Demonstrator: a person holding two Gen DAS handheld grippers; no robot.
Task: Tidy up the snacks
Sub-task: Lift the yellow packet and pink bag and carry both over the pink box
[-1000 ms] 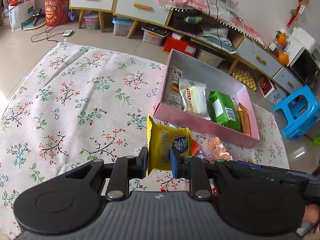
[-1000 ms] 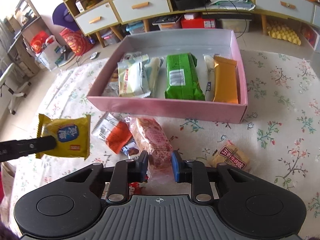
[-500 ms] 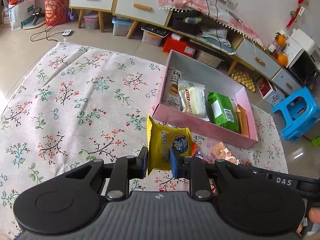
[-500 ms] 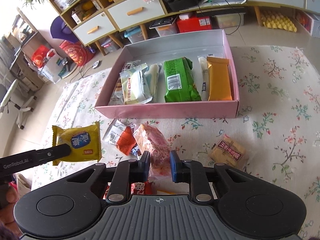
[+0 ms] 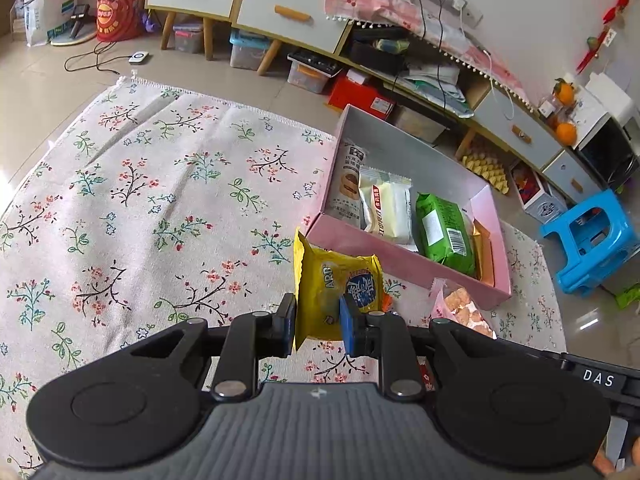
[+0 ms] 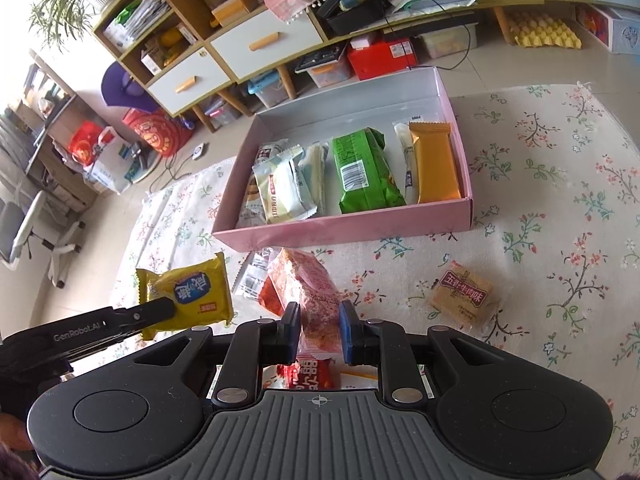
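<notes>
My left gripper point(image 5: 318, 320) is shut on a yellow snack packet point(image 5: 332, 286) and holds it above the floral cloth, short of the pink box point(image 5: 404, 266). The packet also shows in the right wrist view point(image 6: 188, 294). My right gripper point(image 6: 319, 330) is shut on a clear pink-red snack bag point(image 6: 310, 292), raised above the cloth in front of the box point(image 6: 344, 226). The box holds several packets, among them a green one point(image 6: 362, 170) and an orange one point(image 6: 434, 162).
Loose on the cloth: a tan packet point(image 6: 464, 296) at right, a red packet point(image 6: 310, 374) under my right gripper, and a white and an orange wrapper point(image 6: 256, 276). A blue stool point(image 5: 592, 240) and low cabinets point(image 5: 280, 12) stand beyond the cloth.
Both grippers have lifted higher with their packets, so the box and cloth look farther away. The yellow packet has drifted closer to the right gripper.
</notes>
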